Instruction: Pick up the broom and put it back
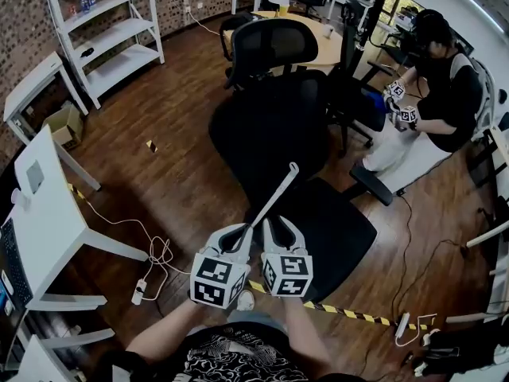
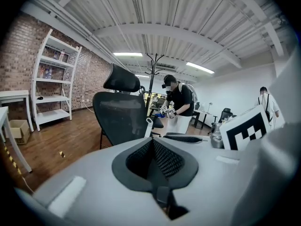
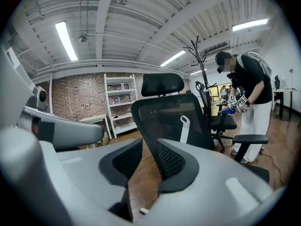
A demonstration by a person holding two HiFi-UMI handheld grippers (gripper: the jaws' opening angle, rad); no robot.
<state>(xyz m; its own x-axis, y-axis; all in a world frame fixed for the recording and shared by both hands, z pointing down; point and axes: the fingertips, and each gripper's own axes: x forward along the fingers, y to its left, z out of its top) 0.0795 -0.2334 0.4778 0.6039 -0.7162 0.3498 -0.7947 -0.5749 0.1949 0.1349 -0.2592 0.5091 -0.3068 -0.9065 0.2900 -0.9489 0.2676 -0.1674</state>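
Observation:
The broom shows only as a thin white handle that slants up and to the right over a black office chair. Its lower end runs into my left gripper, whose jaws are shut on it. In the left gripper view the pads meet, and the handle's tip with its hang hole pokes out above them. My right gripper stands just right of the handle, open, with bare floor showing between its jaws. The handle tip appears ahead of it. The broom head is hidden.
The chair's back and seat stand right in front of me. White desks and a white shelf line the left. Yellow-black tape and a power strip with cables lie on the wood floor. Another person works at the right.

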